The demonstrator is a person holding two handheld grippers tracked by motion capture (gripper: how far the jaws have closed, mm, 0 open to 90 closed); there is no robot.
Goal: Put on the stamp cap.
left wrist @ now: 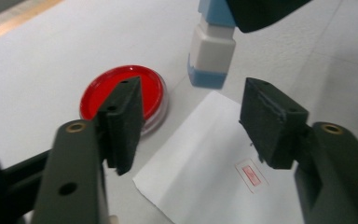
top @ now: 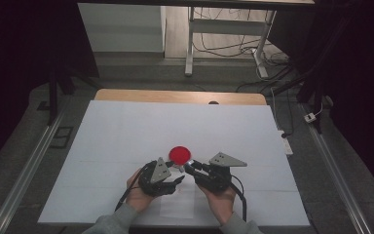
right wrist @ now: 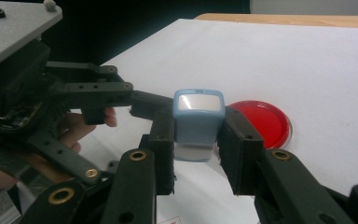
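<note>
Right claw (right wrist: 196, 140) pinching blue stamp (right wrist: 198, 122), ready to press on paper (left wrist: 214, 158). Left claw (left wrist: 191, 123) spread, holding nothing. Red ink pad (left wrist: 123, 93) near.

stamp (left wrist: 213, 51) top cut off, print (left wrist: 251, 174) unreadable

One camera hangs overhead, looking forward and down across the whole table (top: 126, 126). Two more ride the hand tools, close and low. All three catch the red dish (top: 180, 155).
</note>
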